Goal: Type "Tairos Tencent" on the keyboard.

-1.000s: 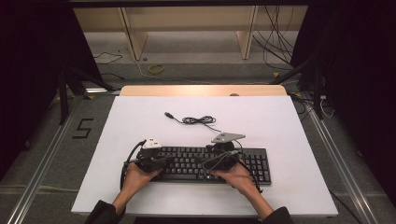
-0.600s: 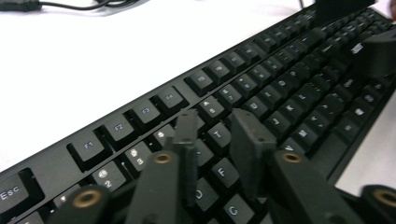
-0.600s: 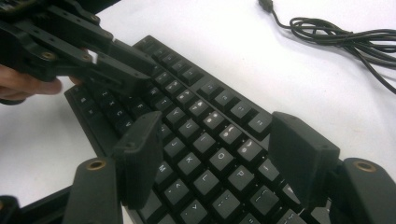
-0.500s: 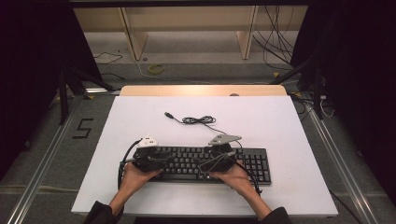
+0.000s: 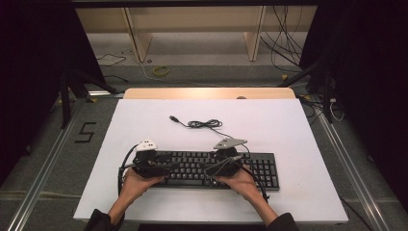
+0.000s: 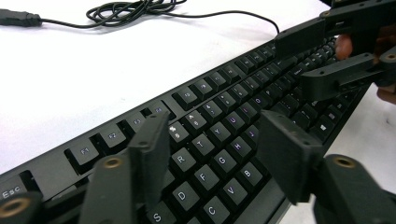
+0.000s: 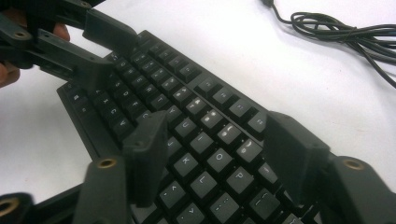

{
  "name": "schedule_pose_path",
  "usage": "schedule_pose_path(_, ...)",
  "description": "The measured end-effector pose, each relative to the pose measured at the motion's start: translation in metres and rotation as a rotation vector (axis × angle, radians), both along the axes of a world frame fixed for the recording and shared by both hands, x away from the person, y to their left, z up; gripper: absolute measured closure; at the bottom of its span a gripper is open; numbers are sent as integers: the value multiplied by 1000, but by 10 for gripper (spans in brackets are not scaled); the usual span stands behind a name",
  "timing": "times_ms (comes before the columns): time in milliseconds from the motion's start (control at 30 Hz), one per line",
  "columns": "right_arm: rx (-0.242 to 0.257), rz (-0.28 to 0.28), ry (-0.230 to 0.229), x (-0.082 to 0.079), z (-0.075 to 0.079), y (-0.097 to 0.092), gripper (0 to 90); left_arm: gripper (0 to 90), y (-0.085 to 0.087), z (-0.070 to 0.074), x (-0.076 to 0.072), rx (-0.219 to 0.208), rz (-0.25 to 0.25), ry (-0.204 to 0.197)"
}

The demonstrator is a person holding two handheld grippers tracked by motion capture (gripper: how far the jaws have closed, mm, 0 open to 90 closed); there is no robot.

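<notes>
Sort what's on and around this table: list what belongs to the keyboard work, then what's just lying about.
In use:
- keyboard
- its cable
- left gripper, fingers just opened, over the keys
- right gripper, fingers apart, over the keys

Lying about:
- yellow ring on the floor
- floor cables

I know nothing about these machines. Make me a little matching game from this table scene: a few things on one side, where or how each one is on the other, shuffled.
Things:
1. black computer keyboard
2. coiled black cable with plug
3. left gripper
4. pale wooden board

Places or states:
A. fingers open above the letter keys, holding nothing
B. along the far edge of the white table
C. flat on the table near the person
D. loose on the table beyond the keyboard

Pairs: 1-C, 2-D, 3-A, 4-B
</notes>
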State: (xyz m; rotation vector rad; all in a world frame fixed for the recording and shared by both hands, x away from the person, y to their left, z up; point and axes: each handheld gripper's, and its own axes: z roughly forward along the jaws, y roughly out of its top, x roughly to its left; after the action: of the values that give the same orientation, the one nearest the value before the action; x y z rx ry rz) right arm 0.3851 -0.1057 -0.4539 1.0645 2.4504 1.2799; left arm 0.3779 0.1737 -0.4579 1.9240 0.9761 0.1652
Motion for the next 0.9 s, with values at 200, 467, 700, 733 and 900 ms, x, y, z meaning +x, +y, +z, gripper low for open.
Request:
schedule_pose_path(200, -19, -7, 3, 2, -3, 1, 566, 326, 6, 2, -1, -30, -2, -5)
schedule_pose_path(467, -43, 5, 6, 3, -8, 6, 760, 297, 11, 2, -3, -45, 5, -7)
schedule_pose_path(700, -62, 12, 15, 4, -12, 10, 856, 270, 14, 1, -6, -63, 2, -11)
schedule_pose_path(733, -62, 12, 15, 4, -12, 10, 856, 270, 14, 1, -6, -59, 1, -12)
schedule_pose_path(900, -74, 17, 22, 5, -15, 12, 880, 266, 16, 0, -8, -56, 5, -11)
